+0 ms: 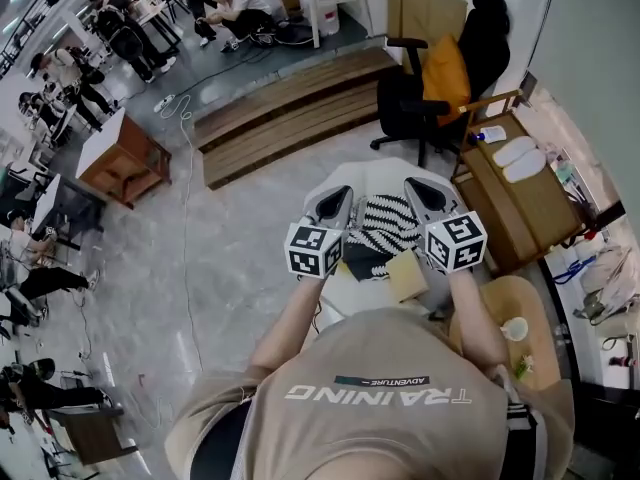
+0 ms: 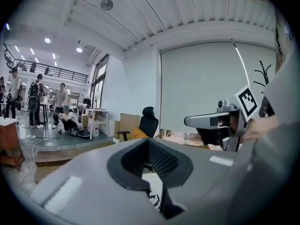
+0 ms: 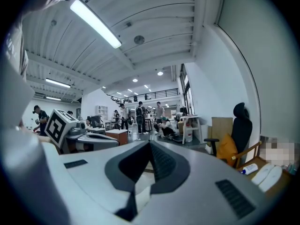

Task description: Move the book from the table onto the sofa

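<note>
In the head view both grippers are held side by side, level, above a small white table. My left gripper and my right gripper are both shut with nothing between their jaws. Below them lie a black-and-white zigzag-patterned thing and a tan book beside a dark flat item. In the left gripper view my left gripper has its jaws together, and the right gripper hangs to its right. The right gripper view shows my right gripper with its jaws closed, the left gripper beside it. I cannot make out a sofa.
A black office chair with an orange cushion stands beyond the table. A wooden bench with white slippers is at the right, and a round wooden stool holds a cup. Wooden steps lie farther back, with several people in the distance.
</note>
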